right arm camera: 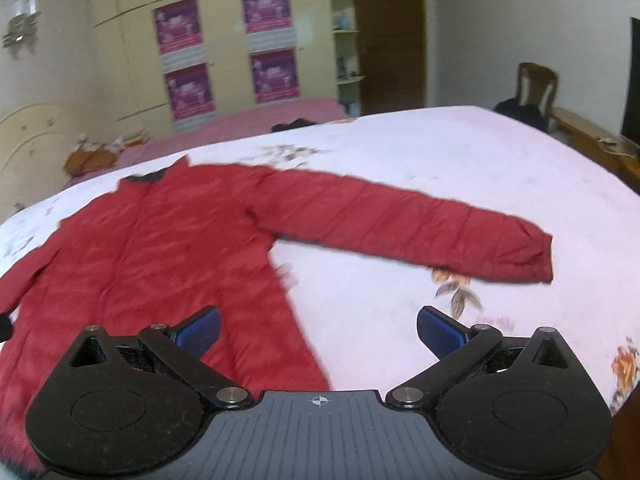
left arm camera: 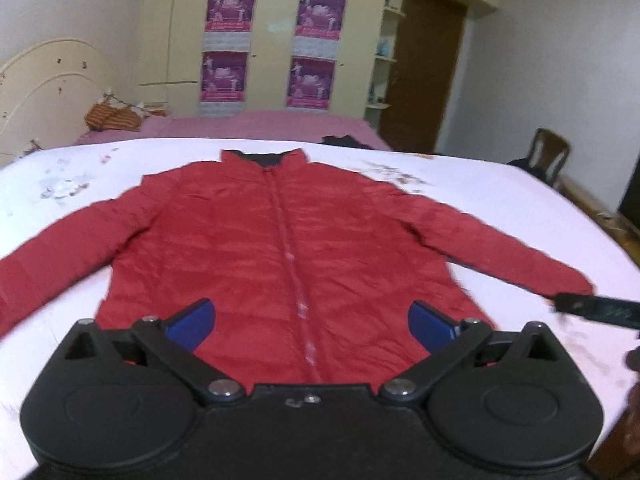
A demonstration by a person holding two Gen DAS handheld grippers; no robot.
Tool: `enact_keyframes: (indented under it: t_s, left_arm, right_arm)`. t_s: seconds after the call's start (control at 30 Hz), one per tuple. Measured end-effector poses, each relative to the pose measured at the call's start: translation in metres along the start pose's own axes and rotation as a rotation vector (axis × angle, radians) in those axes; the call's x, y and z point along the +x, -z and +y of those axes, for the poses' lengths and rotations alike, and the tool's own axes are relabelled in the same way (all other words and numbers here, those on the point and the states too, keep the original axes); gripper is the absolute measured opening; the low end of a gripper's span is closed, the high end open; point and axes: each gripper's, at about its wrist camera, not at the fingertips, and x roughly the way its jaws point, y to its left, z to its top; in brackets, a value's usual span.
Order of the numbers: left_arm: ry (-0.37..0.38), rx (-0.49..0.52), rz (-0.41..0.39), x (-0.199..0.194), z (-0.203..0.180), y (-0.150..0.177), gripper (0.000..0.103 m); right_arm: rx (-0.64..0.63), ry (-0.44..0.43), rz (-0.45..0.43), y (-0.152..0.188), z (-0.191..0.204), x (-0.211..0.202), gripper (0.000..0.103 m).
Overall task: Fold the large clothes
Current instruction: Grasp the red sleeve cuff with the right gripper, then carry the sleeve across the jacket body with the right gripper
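A red jacket (left arm camera: 280, 248) lies flat, zipped, across the middle of the frame on the white floral bed (left arm camera: 500, 208), collar toward the top, sleeves stretched to both sides; the left tool (left arm camera: 312, 326) hangs spread over its hem; the right tool (right arm camera: 318, 330), also spread, holds nothing, low in its frame beside the jacket's edge.

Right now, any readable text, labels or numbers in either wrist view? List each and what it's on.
No text can be read in either view.
Four purple posters on the wardrobe doors: there is print, but too blurred to read.
Right gripper body: only a small crosshair mark, no letters.
Left gripper, red jacket and floral bedsheet: no text visible.
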Motion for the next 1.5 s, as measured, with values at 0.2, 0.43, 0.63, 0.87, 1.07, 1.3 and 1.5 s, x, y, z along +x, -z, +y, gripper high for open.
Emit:
enact_keyframes:
  t_s: [0.2, 0.43, 0.63, 0.87, 1.07, 1.3, 1.5]
  left_arm:
    - [0.054, -0.036, 0.072, 0.036, 0.013, -0.012, 0.103]
    - [0.05, -0.012, 0.114, 0.069, -0.02, -0.02, 0.102]
    - [0.033, 0.015, 0.152, 0.099, -0.049, -0.034, 0.102]
    - [-0.063, 0.038, 0.195, 0.124, -0.069, -0.045, 0.102]
    - [-0.186, 0.039, 0.259, 0.136, -0.05, -0.047, 0.103]
    - [-0.28, -0.028, 0.25, 0.132, 0.006, -0.046, 0.103]
    - [-0.201, -0.069, 0.248, 0.13, 0.054, -0.053, 0.092]
  right_arm:
    - [0.165, 0.088, -0.004, -0.016, -0.059, 0.036, 0.102]
    - [0.445, 0.092, 0.054, -0.019, -0.153, 0.08, 0.063]
    - [0.689, 0.014, 0.053, 0.002, -0.199, 0.104, 0.063]
    - [0.788, 0.013, -0.052, -0.001, -0.223, 0.108, 0.055]
    - [0.687, 0.091, -0.041, -0.021, -0.224, 0.11, 0.014]
    - [0.342, 0.021, -0.152, -0.073, -0.149, 0.099, 0.006]
    - [0.042, -0.228, -0.154, -0.099, -0.017, 0.103, 0.006]
